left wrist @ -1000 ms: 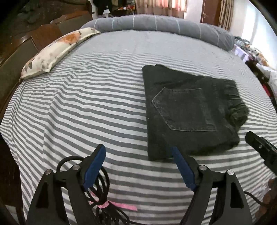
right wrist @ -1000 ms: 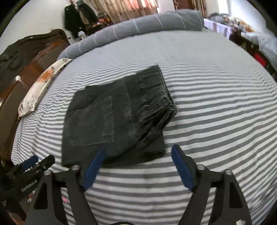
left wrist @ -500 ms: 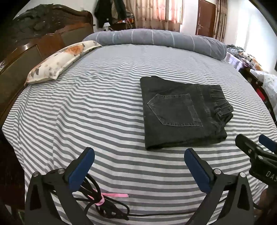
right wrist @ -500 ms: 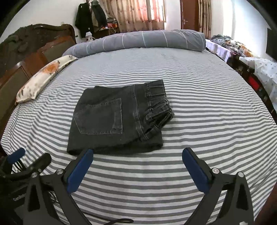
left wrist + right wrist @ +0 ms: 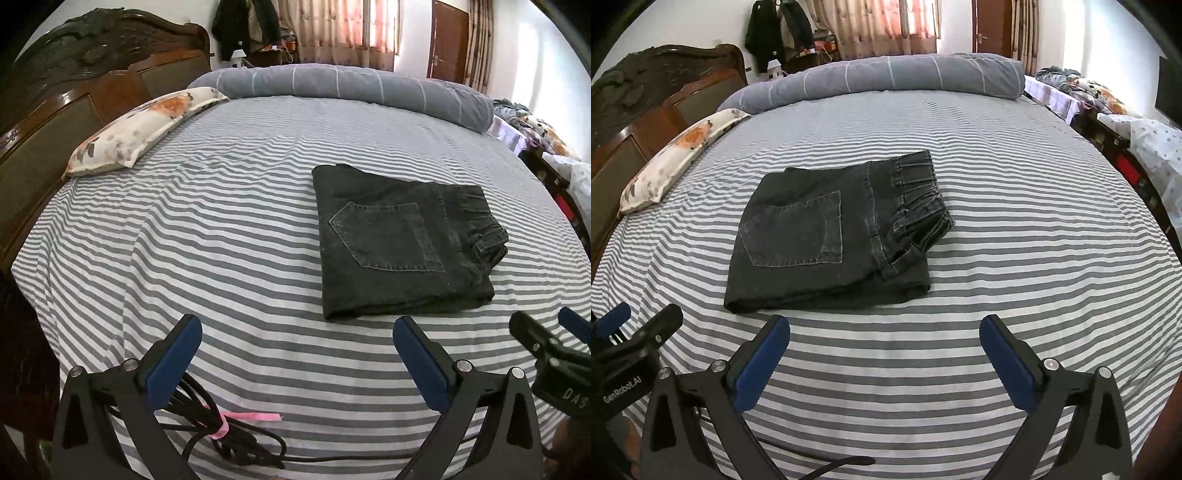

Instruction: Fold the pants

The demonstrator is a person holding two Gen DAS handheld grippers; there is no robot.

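Now folded pants (image 5: 399, 243) lie mid-bed (image 5: 221, 236); striped sheet bare all round.

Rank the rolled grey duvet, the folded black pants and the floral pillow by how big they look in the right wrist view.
1. Rolled grey duvet, though it lies farthest.
2. Folded black pants.
3. Floral pillow.

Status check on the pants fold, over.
Left tool and right tool open, both empty. Black pants folded flat on striped bed, untouched. Nothing in the way.
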